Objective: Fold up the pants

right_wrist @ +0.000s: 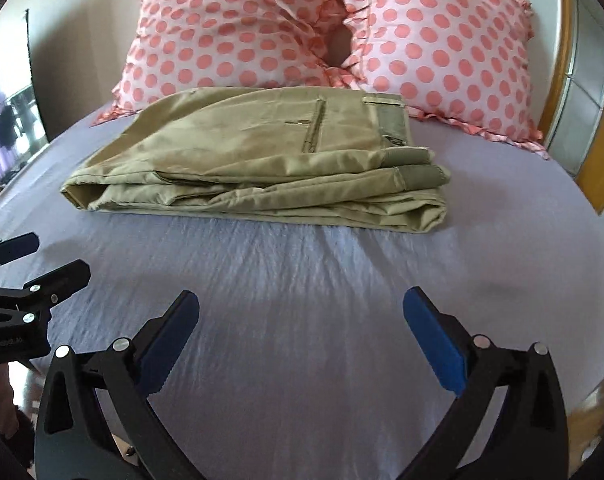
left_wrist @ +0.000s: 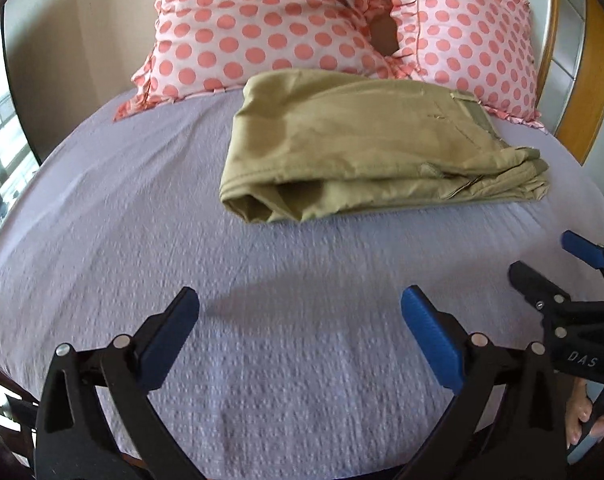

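Khaki pants [left_wrist: 366,148] lie folded into a compact stack on the lavender bed sheet [left_wrist: 182,240], waistband to the right, just in front of the pillows. They also show in the right wrist view [right_wrist: 262,160]. My left gripper [left_wrist: 300,304] is open and empty, held over bare sheet well short of the pants. My right gripper [right_wrist: 301,304] is open and empty too, also short of the pants. The right gripper shows at the right edge of the left wrist view [left_wrist: 550,256], the left gripper at the left edge of the right wrist view [right_wrist: 50,256].
Two white pillows with coral polka dots [left_wrist: 262,24] [right_wrist: 442,40] lean at the head of the bed behind the pants. A wooden headboard [left_wrist: 590,80] stands at the right. A dark-framed window or mirror [right_wrist: 10,128] is on the left.
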A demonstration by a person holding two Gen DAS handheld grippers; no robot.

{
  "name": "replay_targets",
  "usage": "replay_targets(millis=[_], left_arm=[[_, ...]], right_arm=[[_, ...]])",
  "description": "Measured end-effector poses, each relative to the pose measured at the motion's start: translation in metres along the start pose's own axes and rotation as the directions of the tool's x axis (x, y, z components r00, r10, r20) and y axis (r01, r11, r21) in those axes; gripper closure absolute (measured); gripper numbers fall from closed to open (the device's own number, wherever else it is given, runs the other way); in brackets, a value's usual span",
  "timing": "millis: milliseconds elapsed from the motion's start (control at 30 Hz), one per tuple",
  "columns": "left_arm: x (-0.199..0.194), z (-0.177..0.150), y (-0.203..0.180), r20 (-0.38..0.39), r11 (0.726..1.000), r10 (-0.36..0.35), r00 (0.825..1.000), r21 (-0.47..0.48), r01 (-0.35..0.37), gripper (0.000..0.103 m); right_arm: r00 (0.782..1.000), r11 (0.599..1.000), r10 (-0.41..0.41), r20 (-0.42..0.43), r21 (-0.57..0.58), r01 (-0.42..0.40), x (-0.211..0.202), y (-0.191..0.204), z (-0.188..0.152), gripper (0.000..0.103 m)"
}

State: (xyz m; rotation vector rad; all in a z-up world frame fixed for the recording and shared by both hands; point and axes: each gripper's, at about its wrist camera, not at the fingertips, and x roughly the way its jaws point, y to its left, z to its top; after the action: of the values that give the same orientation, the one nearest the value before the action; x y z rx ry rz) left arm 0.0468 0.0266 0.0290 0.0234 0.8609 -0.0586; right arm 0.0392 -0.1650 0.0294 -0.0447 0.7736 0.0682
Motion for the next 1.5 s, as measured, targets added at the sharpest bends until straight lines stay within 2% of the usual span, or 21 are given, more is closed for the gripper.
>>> replay_targets(millis=[133, 300, 1500], left_arm=[[-0.002, -0.006, -0.001, 0.026, 1.000, 0.021, 0.999, -0.002, -0.021, 0.002], [-0.004, -0.011, -0.001, 0.060, 1.000, 0.027, 0.998, -0.003, -0.027, 0.002], [-0.004, -0.011, -0.002, 0.062, 1.000, 0.027, 0.998, -0.002, -0.027, 0.002]], right_arm=[[1.000, 0.998, 0.020, -0.011, 0.052, -0.019, 0.003, -0.007, -0.007, 0.001], [1.000, 0.999, 0.008, 0.003, 0.050, -0.008, 0.001, -0.005, -0.010, 0.001], [1.000, 0.999, 0.012, -0.003, 0.045, -0.012, 0.001, -0.006, -0.008, 0.001]])
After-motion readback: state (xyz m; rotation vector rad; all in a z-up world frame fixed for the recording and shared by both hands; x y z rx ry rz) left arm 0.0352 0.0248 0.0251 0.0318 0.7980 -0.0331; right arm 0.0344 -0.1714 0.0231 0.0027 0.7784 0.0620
